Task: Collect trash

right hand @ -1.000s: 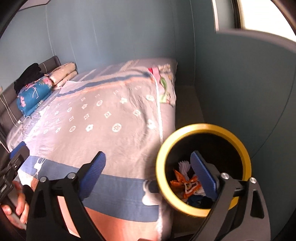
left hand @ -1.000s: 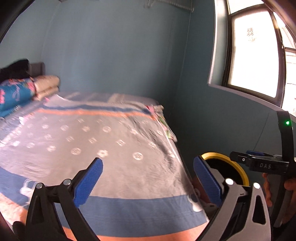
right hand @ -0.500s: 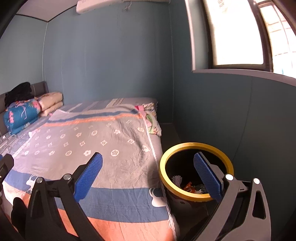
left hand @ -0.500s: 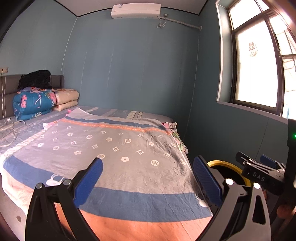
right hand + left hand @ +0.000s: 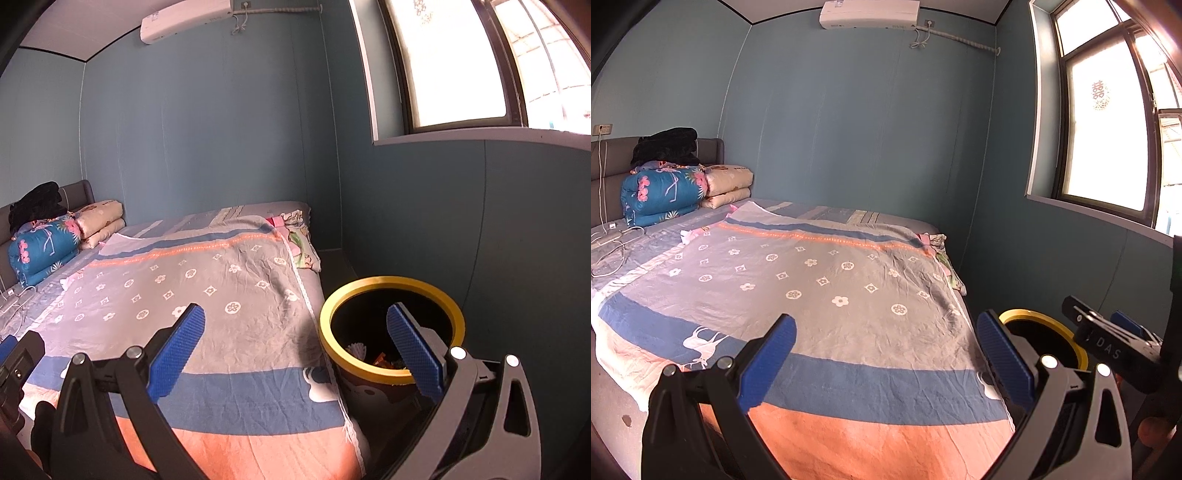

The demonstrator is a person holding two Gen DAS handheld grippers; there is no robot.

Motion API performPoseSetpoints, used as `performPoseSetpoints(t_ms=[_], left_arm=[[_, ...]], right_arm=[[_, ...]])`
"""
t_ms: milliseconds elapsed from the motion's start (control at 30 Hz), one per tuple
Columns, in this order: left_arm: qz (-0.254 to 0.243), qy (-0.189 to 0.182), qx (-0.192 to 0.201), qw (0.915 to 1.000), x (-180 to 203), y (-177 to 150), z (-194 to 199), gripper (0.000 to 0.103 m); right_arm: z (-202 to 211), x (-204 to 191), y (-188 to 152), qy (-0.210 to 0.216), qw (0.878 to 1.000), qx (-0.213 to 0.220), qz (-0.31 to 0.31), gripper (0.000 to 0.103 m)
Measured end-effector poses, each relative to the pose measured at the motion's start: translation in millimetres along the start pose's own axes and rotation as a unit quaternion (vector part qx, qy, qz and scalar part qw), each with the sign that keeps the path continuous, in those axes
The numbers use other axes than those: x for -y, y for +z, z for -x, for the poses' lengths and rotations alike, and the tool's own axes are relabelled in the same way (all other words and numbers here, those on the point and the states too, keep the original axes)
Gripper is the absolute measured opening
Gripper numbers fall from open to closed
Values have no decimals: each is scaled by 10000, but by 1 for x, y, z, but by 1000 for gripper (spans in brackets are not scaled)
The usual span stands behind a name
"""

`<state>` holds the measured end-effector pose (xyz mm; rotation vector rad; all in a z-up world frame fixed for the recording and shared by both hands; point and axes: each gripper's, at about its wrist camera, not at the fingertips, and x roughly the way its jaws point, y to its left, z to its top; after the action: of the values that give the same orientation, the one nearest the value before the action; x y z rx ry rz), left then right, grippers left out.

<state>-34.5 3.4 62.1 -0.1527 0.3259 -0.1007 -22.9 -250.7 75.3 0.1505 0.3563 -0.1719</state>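
Trash (image 5: 373,356) lies inside the yellow-rimmed bin (image 5: 391,282) at lower right of the right wrist view, beside the bed (image 5: 229,295). We hold both grippers, left (image 5: 886,360) and right (image 5: 295,349), spread apart and empty; our right one is nearer the bin.

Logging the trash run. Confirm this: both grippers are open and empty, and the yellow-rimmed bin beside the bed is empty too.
Not quite. The left gripper and right gripper are open and empty, but the yellow-rimmed bin beside the bed is not empty: the right wrist view shows trash inside.
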Motion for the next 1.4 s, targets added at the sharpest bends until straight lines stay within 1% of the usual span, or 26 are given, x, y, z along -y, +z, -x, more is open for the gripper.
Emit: performPoseSetpoints(t_ms=[367,1400], left_arm=[[29,3,-67,10000,-2,-1,-4,95],[100,-17,-233,9997,-6,-6,-12,95]], right_arm=[[-2,0,-6,-23,10000,-66,-11,95],[-11,1,-8,-12,9996,-266,-30,95]])
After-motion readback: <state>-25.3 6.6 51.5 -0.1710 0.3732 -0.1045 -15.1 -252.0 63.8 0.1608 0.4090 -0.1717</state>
